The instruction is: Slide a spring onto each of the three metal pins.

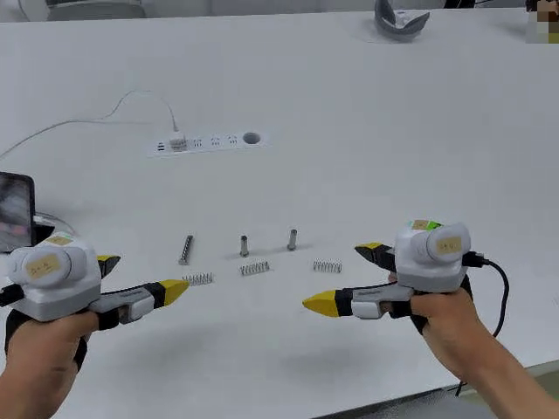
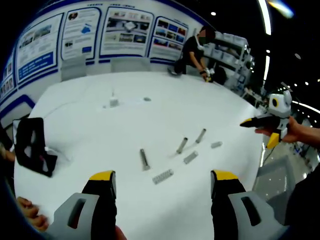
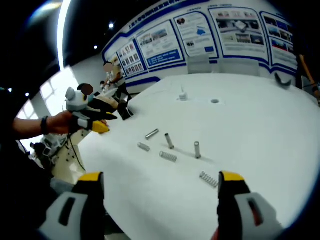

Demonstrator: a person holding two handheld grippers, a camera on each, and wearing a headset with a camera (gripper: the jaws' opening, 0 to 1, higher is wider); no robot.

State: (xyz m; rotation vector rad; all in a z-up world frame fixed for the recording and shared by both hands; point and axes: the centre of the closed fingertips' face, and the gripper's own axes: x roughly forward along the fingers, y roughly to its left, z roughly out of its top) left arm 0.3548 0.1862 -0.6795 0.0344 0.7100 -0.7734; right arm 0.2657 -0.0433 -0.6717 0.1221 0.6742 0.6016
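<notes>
Both hand-held grippers hover low over the near part of the white desk [image 1: 367, 122], jaws spread wide and holding nothing: the left hand-held gripper [image 1: 144, 275] points inward from the left, and the right hand-held gripper [image 1: 342, 276] faces it from the right.

Between them lie the task's things in two short rows. The left pin [image 1: 186, 250] seems to lie on its side, while the middle pin [image 1: 244, 245] and the right pin [image 1: 293, 238] appear to stand upright. Just in front of each sits a loose spring: the left spring [image 1: 198, 279], the middle spring [image 1: 254, 268] and the right spring [image 1: 327, 266]. No spring is on a pin, so the work looks to be at its very start. The next move probably calls for closing one pair of jaws lightly on a spring without crushing it, and steadying a pin with the other.

Farther back a power strip [image 1: 208, 141] trails a white cable [image 1: 96, 118], and a dark phone [image 1: 16, 223] stands at the left edge. Blue-trimmed posters [image 2: 125, 30] line the wall behind.
</notes>
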